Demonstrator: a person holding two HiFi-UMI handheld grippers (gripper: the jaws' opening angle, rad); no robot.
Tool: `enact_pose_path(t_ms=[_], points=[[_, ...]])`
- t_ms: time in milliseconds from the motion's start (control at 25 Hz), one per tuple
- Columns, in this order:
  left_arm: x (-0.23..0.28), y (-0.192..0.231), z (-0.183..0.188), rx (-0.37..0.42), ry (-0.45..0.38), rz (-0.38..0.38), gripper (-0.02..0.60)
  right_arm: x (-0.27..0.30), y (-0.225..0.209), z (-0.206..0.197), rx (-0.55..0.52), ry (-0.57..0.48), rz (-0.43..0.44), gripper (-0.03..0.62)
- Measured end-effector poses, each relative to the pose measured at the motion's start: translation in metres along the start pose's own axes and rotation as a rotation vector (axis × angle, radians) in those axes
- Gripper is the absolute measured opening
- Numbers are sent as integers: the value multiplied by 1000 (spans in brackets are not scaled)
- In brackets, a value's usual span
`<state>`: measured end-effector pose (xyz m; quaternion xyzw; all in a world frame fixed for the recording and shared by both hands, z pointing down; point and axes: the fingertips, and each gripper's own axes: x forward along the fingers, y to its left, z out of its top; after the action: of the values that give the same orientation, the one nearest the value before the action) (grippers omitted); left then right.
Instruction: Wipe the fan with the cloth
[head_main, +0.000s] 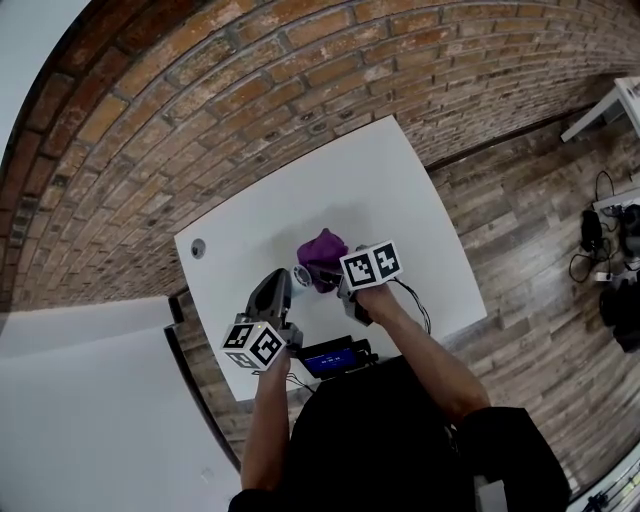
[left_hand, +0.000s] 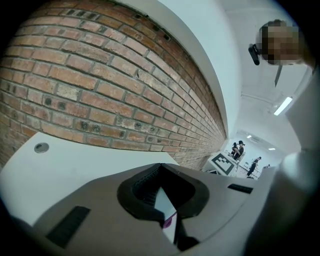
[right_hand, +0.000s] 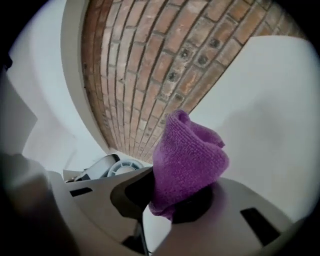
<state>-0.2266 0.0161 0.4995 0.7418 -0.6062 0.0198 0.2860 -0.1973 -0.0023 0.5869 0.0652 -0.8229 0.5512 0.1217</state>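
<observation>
Right gripper (right_hand: 172, 202) is clamping the purple cloth (right_hand: 187, 160) beside the small white fan (right_hand: 121, 168) on the white table (head_main: 400, 190).

In the right gripper view the jaws are pinching the lower fold of the cloth, and the rest of it is standing up in a bunched lump above them. In the head view the cloth (head_main: 322, 255) is sitting just beside the fan (head_main: 301, 274), near the middle of the table, with the brick wall (head_main: 250, 90) running behind. The left gripper (left_hand: 162, 192) is keeping its jaws together with only a thin slit between them, its tip pointing toward the fan; whether it is touching the fan I cannot tell. A device with a blue screen (head_main: 330, 358) is lying at the table's near edge, between the person's arms.
</observation>
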Motion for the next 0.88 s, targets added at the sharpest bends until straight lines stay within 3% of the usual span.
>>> enact_pose_path(t_ms=[80, 160, 280, 440, 640, 720, 880], points=[[1, -1, 0, 3, 2, -1, 5, 4, -12, -7, 64, -11, -21, 61], [1, -1, 0, 8, 4, -1, 5, 8, -32, -17, 73, 12, -97, 61], [1, -2, 0, 9, 2, 0, 5, 15, -56, -30, 20, 68, -203, 61], [1, -2, 0, 15, 0, 5, 5, 15, -59, -35, -68, 131, -251, 61], [1, -2, -1, 13, 2, 1, 5, -6, -59, -70, -175, 325, -295, 61], [1, -1, -1, 11, 1, -2, 5, -17, -61, -62, -178, 285, -315, 61], [2, 0, 1, 12, -5, -2, 5, -15, -54, 1, -142, 41, -292, 61]])
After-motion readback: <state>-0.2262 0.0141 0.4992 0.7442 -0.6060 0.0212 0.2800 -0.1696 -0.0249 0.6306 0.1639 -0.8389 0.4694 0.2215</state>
